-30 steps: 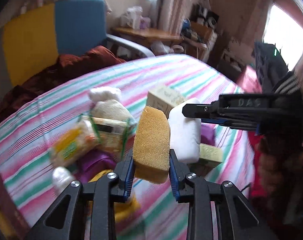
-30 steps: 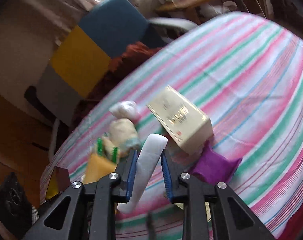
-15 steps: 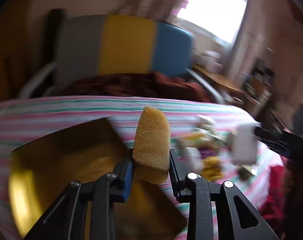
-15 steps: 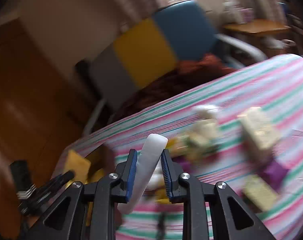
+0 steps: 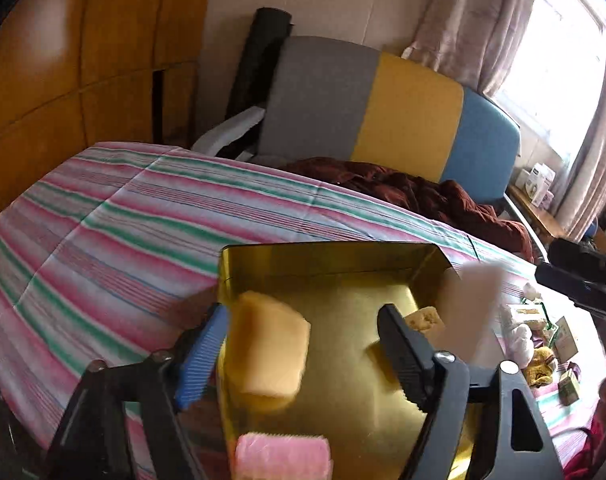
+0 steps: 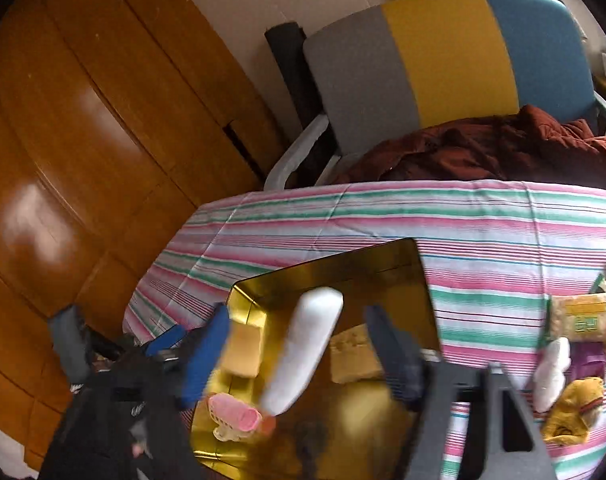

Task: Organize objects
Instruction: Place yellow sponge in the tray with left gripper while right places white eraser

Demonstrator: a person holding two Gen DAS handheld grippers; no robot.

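A shiny gold tray [image 5: 335,256] lies on the striped tablecloth. My left gripper [image 5: 303,312] hovers over it with its jaws opening. A yellow sponge [image 5: 267,352] is loose between them, near the left blue pad and clear of the right finger. In the right wrist view my right gripper [image 6: 297,314] also hangs over the gold tray [image 6: 343,264], jaws opening. A long white object [image 6: 303,344] is tilted between them with a gap on each side. A pink roller [image 6: 235,416] and a tan block [image 6: 351,354] lie in the tray.
Several loose items, a snack packet [image 6: 583,318] and a yellow plush toy [image 6: 575,408] among them, lie on the cloth right of the tray. A grey, yellow and blue chair [image 6: 443,60] with a dark red garment [image 6: 503,148] stands behind. A wooden wardrobe [image 6: 83,120] fills the left.
Both grippers swung left from the pile of items to above the gold tray. Their jaws, shut on the sponge and the white object before, have spread and let them go.
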